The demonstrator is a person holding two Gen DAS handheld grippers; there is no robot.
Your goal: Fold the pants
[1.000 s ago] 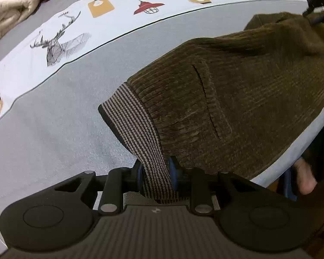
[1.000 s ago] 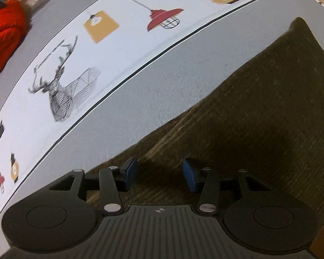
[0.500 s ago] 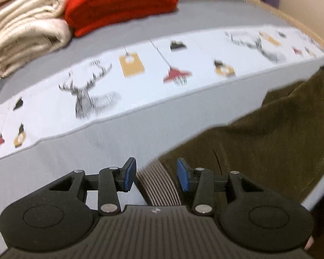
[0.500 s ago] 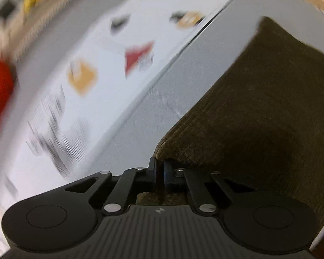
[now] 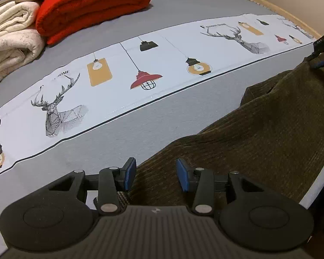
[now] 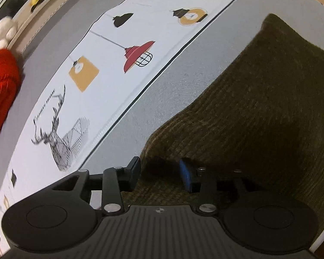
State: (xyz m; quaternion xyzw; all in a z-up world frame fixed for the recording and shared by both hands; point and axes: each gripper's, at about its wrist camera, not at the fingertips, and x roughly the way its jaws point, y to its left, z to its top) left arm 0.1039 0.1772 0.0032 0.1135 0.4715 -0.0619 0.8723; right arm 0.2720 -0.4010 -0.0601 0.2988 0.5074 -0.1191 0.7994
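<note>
Pants (image 5: 259, 133): brown corduroy, lying on grey bed sheet (image 5: 123, 136) at near edge.
Left gripper (image 5: 155, 173): spread above cloth, pinching nothing.
Right gripper (image 6: 159, 171): jaws opening, fold edge between, unpressed.
Step, judged: fold released.
Next: regrip for following fold.

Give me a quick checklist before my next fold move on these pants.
1. Left gripper free of cloth: ok, fingers apart.
2. Right gripper free: ok, jaws opening, pads clear of the fabric.
3. Pants resting on the bed: ok.
4. Pants lying flat: not ok, a raised fold shows.
5. Striped waistband located: cannot tell.
6. Red blanket clear of pants: ok.
</note>
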